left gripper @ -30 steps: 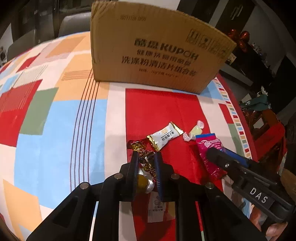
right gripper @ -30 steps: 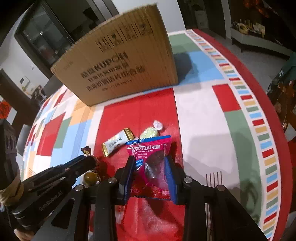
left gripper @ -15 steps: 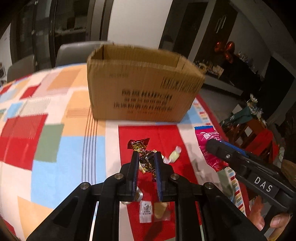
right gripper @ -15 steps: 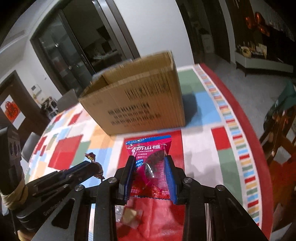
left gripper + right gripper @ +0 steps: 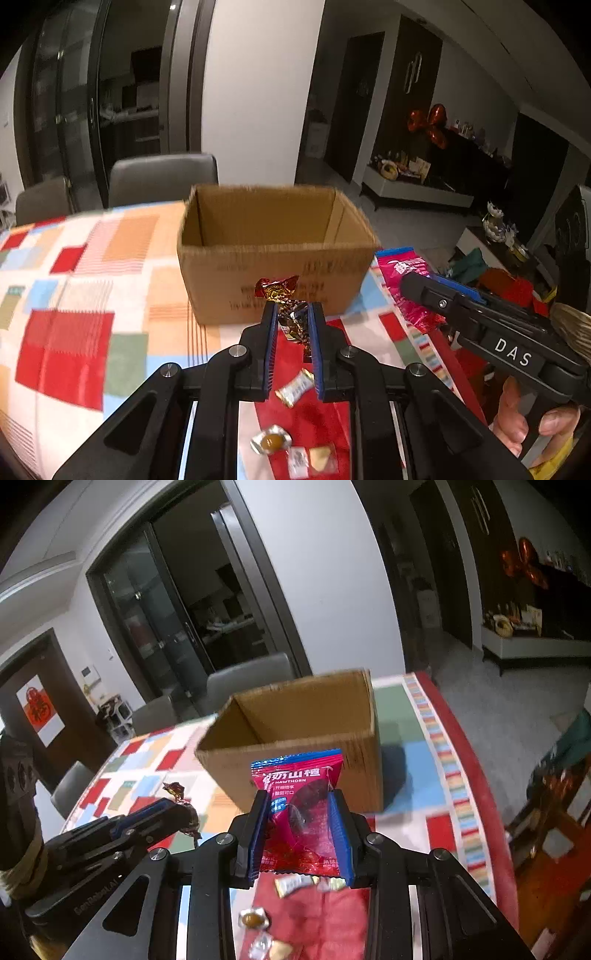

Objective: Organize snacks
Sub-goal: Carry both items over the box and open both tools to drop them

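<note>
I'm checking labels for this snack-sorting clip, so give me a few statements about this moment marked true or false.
1. The left gripper is shut on a foil-wrapped candy. True.
2. The right gripper is empty. False: it is shut on a pink hawthorn packet.
3. The cardboard box is open at the top. True.
4. Both held snacks are already inside the box. False: they are held in front of it, outside.
5. A few wrapped snacks lie on the tablecloth. True.
</note>
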Available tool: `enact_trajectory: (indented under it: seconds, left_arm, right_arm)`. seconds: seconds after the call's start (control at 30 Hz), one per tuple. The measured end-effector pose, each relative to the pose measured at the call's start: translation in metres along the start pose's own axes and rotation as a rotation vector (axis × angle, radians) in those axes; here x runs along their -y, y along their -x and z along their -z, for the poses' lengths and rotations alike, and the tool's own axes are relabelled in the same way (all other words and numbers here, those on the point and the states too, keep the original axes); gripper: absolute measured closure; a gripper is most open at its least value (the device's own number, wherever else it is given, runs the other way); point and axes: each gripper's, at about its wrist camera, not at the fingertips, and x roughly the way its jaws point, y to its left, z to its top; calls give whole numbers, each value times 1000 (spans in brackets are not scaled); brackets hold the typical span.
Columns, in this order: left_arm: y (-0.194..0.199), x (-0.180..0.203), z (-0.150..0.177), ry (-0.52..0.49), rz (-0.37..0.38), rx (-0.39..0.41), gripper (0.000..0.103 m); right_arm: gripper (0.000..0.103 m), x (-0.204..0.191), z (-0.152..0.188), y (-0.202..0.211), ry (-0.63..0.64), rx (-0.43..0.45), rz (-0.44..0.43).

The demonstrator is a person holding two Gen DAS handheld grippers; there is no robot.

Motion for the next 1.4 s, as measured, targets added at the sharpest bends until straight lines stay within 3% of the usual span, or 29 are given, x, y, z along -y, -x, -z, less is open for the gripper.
enact_trajectory:
  seconds: [0.53,0.7,1.0,1.03,1.1,1.4]
  left_arm:
    - [-24,-15,-67,-59,-14,94,86]
    - [-47,-28,-84,-57,2,92,86]
    - [-81,-38,-97,-71,-36,75,85]
    - [-83,-39,-99,-73,-53,79,78]
    - [-84,-41,-98,-73,-74,86,63]
    - [-40,-36,-68,-86,-68,131,56]
  right_arm:
    - [70,-12,-64,-28,78,71,-18]
    - [70,-14,-80,-48,99,81,-14]
    - [68,-12,-93,-84,128,37,18]
    - [67,-13,-92,-85,127,33,23]
    - [49,-13,-91,-89,122,20,44]
    - [48,-17,-68,-61,152,34,26]
